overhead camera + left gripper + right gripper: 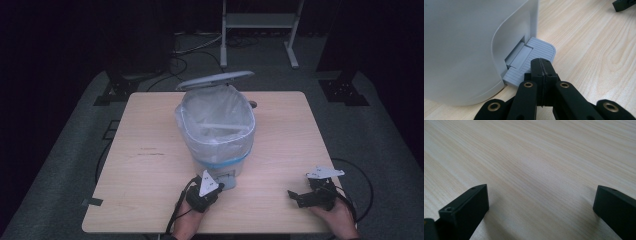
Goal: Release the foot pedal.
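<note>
We see a light wooden table (150, 165) with pale grain standing on grey carpet (385, 130). Beyond its far edge a grey metal stand (260, 22) rises on two legs, and black cables (195, 47) trail across the floor near it. Dark black bases (345, 90) sit at either far corner. The surroundings fall into deep shadow, with light pooled over the tabletop

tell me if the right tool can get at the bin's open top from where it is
Probably yes: the right tool rests open on bare table beside the pedal bin, whose lid stands raised, with nothing between them.
</note>
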### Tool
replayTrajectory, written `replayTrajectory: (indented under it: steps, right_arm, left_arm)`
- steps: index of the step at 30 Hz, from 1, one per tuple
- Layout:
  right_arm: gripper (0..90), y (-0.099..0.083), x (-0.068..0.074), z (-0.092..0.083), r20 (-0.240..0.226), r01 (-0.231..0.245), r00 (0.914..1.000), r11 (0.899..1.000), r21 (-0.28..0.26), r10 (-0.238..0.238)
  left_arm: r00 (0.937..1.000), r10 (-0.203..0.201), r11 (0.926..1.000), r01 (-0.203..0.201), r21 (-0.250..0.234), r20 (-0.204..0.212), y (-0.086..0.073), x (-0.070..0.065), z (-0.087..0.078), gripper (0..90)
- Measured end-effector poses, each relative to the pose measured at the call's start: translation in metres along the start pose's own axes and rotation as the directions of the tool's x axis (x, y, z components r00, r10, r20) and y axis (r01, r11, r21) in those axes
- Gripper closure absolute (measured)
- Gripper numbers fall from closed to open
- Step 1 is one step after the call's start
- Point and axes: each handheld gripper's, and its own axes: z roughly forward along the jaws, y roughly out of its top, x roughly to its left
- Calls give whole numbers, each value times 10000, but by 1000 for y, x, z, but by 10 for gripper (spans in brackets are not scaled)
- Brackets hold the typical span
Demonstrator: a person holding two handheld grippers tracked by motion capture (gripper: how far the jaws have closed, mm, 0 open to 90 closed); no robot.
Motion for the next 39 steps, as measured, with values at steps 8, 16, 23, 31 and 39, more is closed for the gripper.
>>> replayTrajectory:
  steps: [8,16,23,31,39]
  right_arm:
    - [0,0,0,0,24,-17,10000,10000,7,17]
    - [0,0,0,0,45,-34,10000,10000,6,34]
    - [0,0,0,0,52,-57,10000,10000,10,57]
    - [0,0,0,0,56,-53,10000,10000,6,53]
    - [0,0,0,0,61,-80,9999,10000,4,80]
  left_arm:
    - [9997,-217,9993,219,-290,76,4,2,-11,784]
    - [9995,-88,9996,96,-273,299,4,-3,-21,654]
    - [9988,-278,9989,292,-356,394,6,1,-37,461]
    - [9977,-444,9983,462,-354,521,7,6,-52,290]
    - [9982,-263,9993,277,-247,536,5,10,-65,160]
